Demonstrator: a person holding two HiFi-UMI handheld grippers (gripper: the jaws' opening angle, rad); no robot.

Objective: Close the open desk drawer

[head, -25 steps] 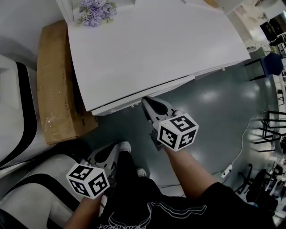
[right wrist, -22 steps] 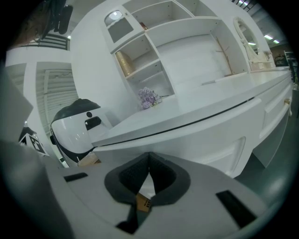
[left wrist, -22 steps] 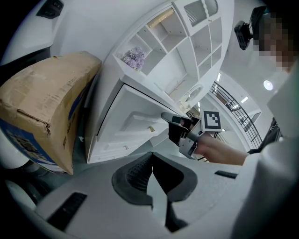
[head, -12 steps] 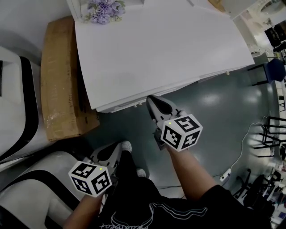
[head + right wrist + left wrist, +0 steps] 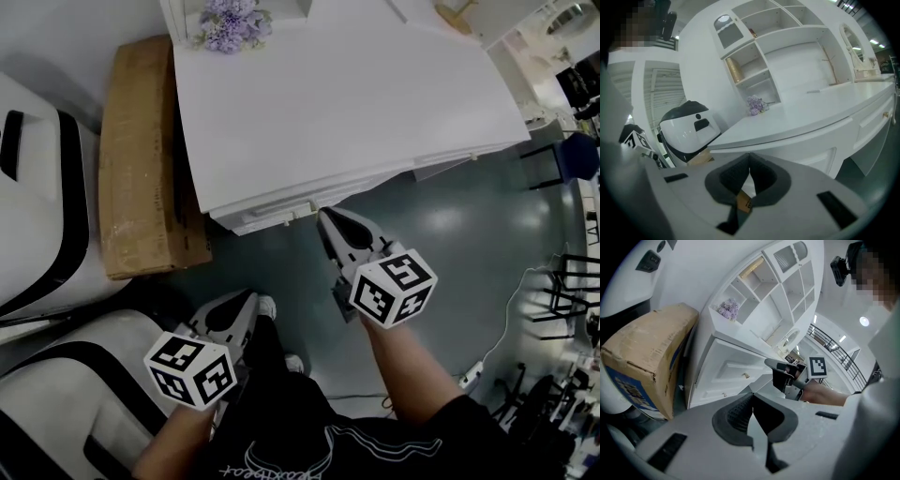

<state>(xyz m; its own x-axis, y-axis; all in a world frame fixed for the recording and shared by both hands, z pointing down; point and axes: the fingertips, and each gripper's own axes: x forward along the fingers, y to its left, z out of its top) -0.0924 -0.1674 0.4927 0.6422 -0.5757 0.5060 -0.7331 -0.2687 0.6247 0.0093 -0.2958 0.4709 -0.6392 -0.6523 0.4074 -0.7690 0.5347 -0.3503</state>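
Bright, even light; sharp focus; fisheye-bent edges.

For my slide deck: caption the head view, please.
Right gripper, jaws shut, at the drawer front of the white desk; left gripper, also shut, held low.

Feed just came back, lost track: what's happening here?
A person stands at the white desk with a two-jaw gripper in each hand. The right gripper, jaws shut and empty, has its tip at the front of the white desk drawer, which juts out slightly. The left gripper, also shut, hangs low, away from the desk.
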